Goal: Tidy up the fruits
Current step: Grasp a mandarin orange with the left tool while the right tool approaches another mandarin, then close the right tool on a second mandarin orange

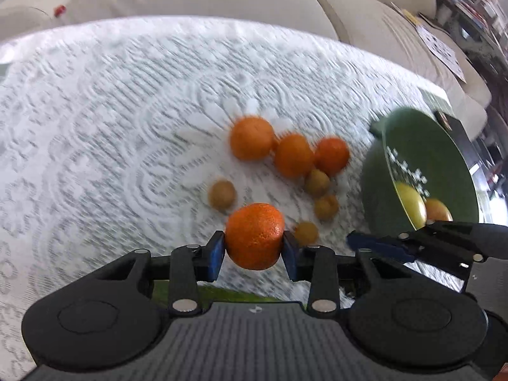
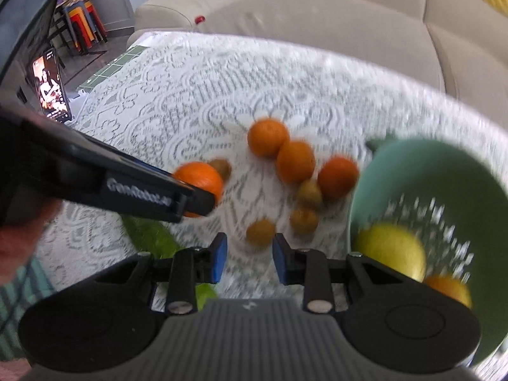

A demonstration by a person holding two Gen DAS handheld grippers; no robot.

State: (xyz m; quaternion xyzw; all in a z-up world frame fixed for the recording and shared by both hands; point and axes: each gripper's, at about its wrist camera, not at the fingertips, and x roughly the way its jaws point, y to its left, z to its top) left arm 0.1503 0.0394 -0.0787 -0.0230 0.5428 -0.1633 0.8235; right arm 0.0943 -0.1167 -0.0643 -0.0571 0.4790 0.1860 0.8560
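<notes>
The left hand-held gripper (image 1: pixel 254 247) clamps an orange (image 1: pixel 254 236) above the lace-covered surface (image 1: pixel 111 127). The right hand-held gripper (image 2: pixel 250 258) stands narrowly parted, empty, beside a green bowl (image 2: pixel 444 174).

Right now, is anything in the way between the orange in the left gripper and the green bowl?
Partly. The left gripper holds the orange. The right gripper reaches across in front of the green bowl. Small brownish fruits lie on the cloth between.

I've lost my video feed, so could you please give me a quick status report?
Left gripper shut on an orange. Right gripper open, empty. Green bowl holds two fruits; three oranges remain on tablecloth. Path clear.
</notes>
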